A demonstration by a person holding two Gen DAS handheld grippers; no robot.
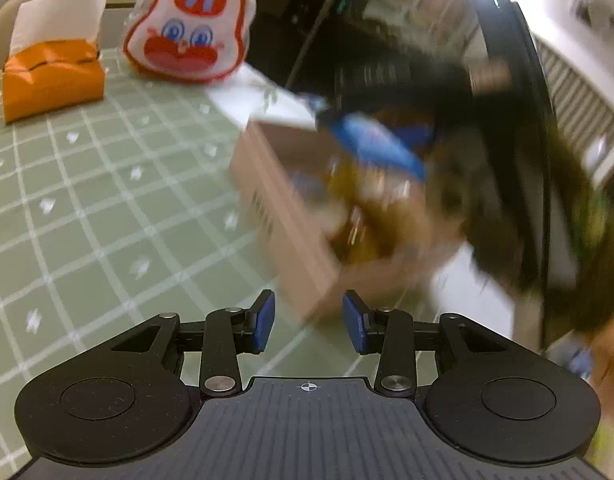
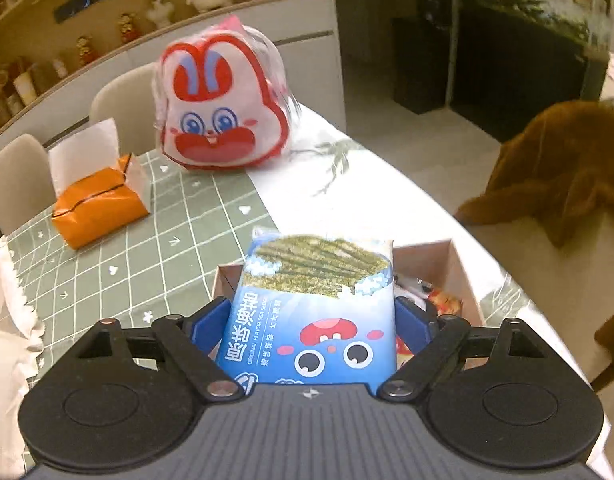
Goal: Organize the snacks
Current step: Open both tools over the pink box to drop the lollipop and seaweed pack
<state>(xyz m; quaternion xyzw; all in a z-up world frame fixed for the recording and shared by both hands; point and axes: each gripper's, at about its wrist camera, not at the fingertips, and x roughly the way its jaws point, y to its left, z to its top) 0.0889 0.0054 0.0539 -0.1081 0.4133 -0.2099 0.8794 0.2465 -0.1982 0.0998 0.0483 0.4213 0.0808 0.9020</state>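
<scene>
In the left wrist view, the left gripper (image 1: 309,320) hung low over the table (image 1: 87,200), its blue pads set narrowly apart with nothing between them. Just ahead of them stood the cardboard box (image 1: 283,216), badly blurred, with what looked like snack packs inside that could not be counted. Over the box hung a blue smear that seemed to be the seaweed packet (image 1: 377,148), carried by a dark blurred shape that could not be made out. Farther back, well apart from the box, one orange tissue pack (image 1: 53,80) with a white sheet standing up and one rabbit-face bag (image 1: 189,26) stood side by side. The table wore a green checked cloth; one pale chair back showed behind the tissue pack, and a dark room lay beyond.

In the right wrist view, the right gripper (image 2: 313,324) stood wide, its pads against the two sides of the one blue seaweed packet (image 2: 315,320), which it held just above the open cardboard box (image 2: 461,268). The packet hid most of the box; red and orange wrappers showed at its right. The orange tissue pack (image 2: 99,204) and the rabbit-face bag (image 2: 223,108) stood behind. The green cloth met a white leaf-printed cloth (image 2: 347,184). Two pale chairs stood at the far side, a brown furry garment (image 2: 567,168) lay at the right, and shelves of small figurines lined the wall
</scene>
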